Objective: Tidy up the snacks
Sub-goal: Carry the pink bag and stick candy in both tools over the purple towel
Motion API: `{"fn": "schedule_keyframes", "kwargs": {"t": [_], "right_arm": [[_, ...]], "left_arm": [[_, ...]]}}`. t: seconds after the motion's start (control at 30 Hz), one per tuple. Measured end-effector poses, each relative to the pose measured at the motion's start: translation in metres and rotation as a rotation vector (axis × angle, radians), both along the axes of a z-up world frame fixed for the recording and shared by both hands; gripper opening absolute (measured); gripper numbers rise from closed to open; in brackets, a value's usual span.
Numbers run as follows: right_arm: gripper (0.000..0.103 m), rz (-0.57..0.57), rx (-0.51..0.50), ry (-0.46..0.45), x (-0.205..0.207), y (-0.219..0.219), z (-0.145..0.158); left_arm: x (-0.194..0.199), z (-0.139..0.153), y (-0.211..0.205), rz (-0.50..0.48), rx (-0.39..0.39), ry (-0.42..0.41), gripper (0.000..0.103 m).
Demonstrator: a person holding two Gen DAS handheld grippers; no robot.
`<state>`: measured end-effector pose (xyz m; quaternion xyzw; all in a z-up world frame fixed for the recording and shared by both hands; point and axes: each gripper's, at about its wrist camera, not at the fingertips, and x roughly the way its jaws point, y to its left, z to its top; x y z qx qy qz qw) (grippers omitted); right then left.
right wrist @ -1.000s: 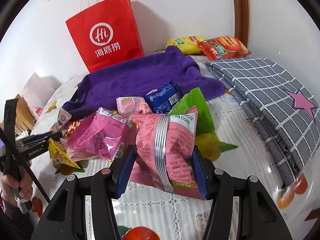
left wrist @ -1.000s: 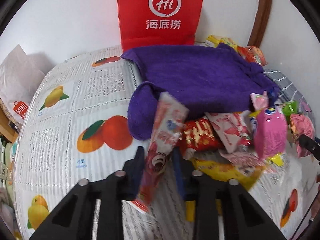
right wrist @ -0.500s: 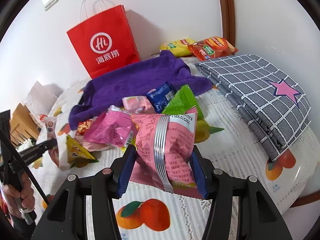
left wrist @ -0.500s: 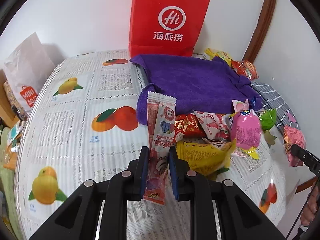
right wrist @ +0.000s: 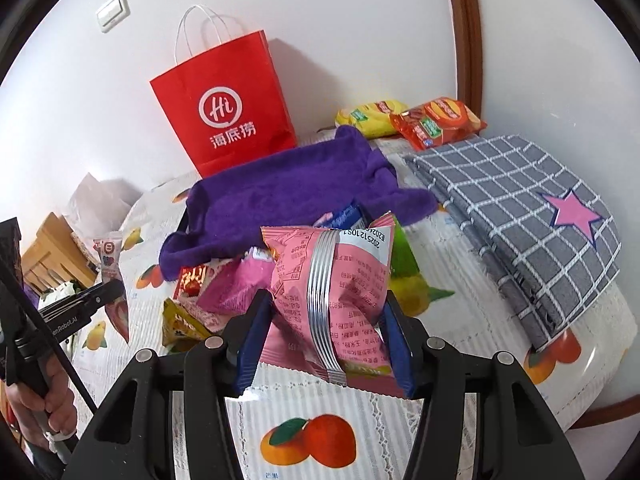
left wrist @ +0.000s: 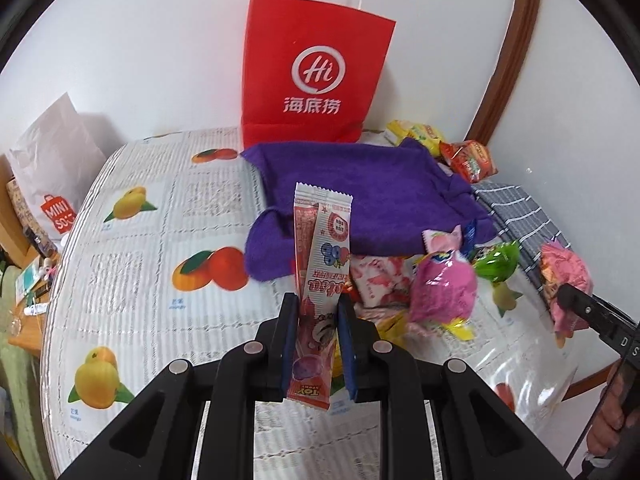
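The left tool (left wrist: 318, 334) is pinching a slim pink stick packet (left wrist: 320, 280) upright, jaws nearly together, in front of the purple towel (left wrist: 360, 188). The right tool (right wrist: 326, 338) is closing on a puffy pink snack bag (right wrist: 332, 296), also in front of that towel, above the fruit-print tabletop (right wrist: 304, 412).

Room: white wall (right wrist: 360, 20) w/ light switch (right wrist: 114, 11) upper left, brown wood trim (right wrist: 466, 40) curving at right, worktop (left wrist: 132, 248) under fruit-print cloth, wooden furniture (right wrist: 48, 256) at far left; even lighting.
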<state>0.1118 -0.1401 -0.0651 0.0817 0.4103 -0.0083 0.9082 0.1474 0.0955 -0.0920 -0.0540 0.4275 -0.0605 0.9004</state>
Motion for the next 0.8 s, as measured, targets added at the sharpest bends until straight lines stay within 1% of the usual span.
{"fn": "schedule_keyframes", "kwargs": {"t": [0.2,0.47,0.8], "right_arm": [[0.052,0.012,-0.021,-0.039,0.015,0.0,0.018],[0.051,0.039,-0.01,-0.061,0.048,-0.001,0.032],[0.051,0.064,-0.02,-0.115,0.12,0.003,0.056]], "left_arm": [[0.013,0.019,-0.012,-0.01,0.006,-0.02,0.019],[0.042,0.041,-0.027,-0.03,0.016,-0.047,0.018],[0.095,0.056,-0.029,-0.005,0.015,-0.048,0.018]]}}
